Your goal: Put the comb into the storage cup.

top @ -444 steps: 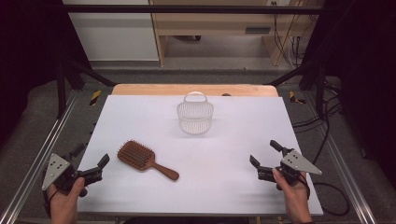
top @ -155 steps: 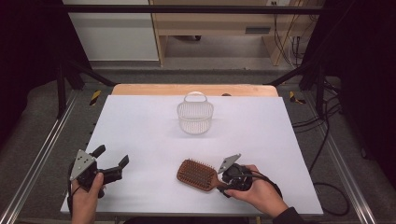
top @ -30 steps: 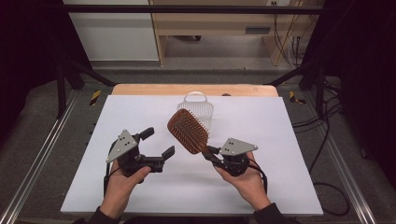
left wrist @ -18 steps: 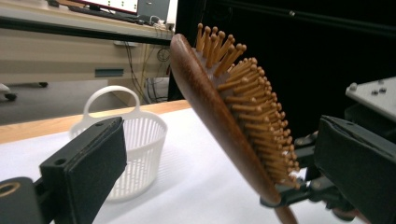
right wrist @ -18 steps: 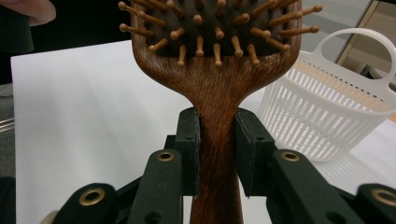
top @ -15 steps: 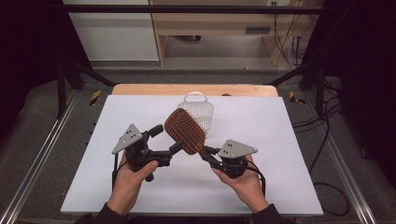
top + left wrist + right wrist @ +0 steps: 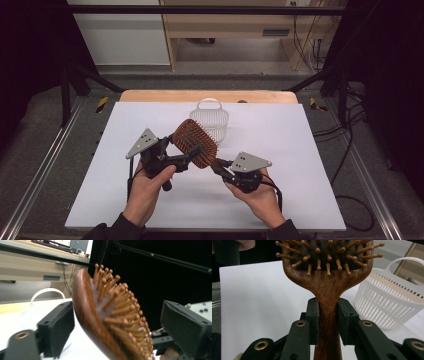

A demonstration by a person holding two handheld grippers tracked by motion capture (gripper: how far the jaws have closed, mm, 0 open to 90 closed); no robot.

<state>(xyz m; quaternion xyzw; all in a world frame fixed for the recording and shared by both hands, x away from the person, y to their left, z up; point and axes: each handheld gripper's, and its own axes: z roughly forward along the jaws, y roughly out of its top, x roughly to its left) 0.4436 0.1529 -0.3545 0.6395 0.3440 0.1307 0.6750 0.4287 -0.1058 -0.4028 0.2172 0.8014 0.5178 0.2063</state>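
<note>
Hairbrush (image 7: 195, 143) is hanging in the air above the white surface (image 7: 300, 150), its long axis slanting from the handle at near right up to the head at far left. The right gripper (image 7: 328, 322) is pinching the handle. The left gripper (image 7: 186, 154) is reaching in from the left, its jaws straddling the head, just narrowing, not yet pressing. The white basket (image 7: 212, 118) is waiting just beyond
</note>
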